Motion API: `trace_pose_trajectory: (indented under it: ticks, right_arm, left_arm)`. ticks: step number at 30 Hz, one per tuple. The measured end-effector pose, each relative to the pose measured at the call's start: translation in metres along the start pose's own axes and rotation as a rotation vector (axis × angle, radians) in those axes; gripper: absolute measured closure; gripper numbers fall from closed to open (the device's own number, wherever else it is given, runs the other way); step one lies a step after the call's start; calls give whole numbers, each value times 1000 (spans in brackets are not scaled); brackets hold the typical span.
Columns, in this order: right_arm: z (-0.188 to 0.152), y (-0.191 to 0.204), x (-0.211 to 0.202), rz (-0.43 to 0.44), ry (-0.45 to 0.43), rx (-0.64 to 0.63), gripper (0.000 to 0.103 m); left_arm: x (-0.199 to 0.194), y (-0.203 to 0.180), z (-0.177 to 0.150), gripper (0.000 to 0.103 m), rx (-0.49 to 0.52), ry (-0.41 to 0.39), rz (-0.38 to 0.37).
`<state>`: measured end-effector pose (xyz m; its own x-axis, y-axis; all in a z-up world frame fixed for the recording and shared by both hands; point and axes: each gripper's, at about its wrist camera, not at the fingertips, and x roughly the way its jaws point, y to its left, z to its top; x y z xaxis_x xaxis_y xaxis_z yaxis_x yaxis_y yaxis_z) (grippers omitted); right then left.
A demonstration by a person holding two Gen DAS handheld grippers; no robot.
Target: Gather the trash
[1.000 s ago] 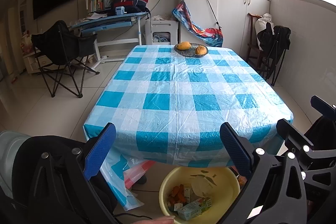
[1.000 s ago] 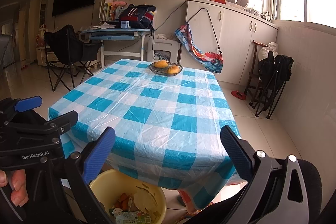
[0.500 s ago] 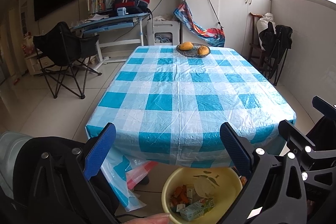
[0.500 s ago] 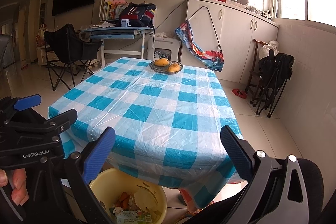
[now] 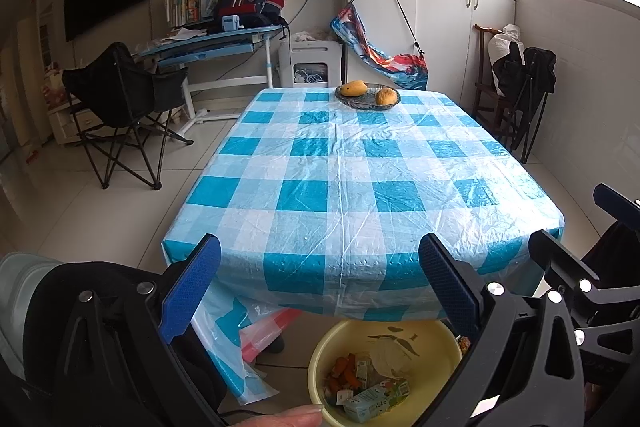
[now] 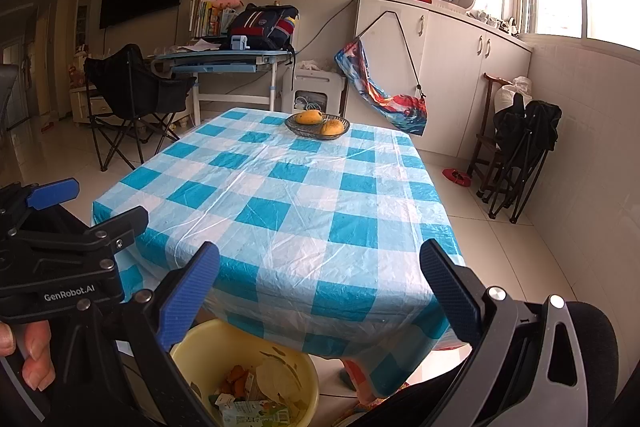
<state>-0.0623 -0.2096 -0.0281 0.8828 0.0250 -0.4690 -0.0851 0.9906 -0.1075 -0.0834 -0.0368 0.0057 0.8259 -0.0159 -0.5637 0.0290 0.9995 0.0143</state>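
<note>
A yellow basin (image 5: 432, 339) stands on the floor at the near edge of the table; it also shows in the right wrist view (image 6: 208, 343). It holds trash: a green drink carton (image 5: 376, 397), orange peels (image 5: 344, 375) and a paper piece. My left gripper (image 5: 320, 287) is open and empty above the basin. My right gripper (image 6: 320, 291) is open and empty beside it. Each gripper shows in the other's view, the right one (image 5: 592, 267) and the left one (image 6: 68, 227).
The table (image 5: 360, 163) has a blue-and-white checked cloth and a dish of fruit (image 5: 368, 95) at its far end. A folding chair (image 5: 120, 107) and a desk (image 5: 216, 43) stand to the left. Folded chairs (image 5: 524, 87) lean at the right wall.
Both grippers have shifted slightly to the left, so the table and basin sit a little further right in the views. Both stay open and empty.
</note>
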Motion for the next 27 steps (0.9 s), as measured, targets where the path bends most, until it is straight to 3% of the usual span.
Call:
trace_pose_trajectory:
  ticks: [27]
  right_arm:
    - [1,-1,0,0,1,1,7]
  left_arm:
    - [0,-1,0,7,2,-2,2]
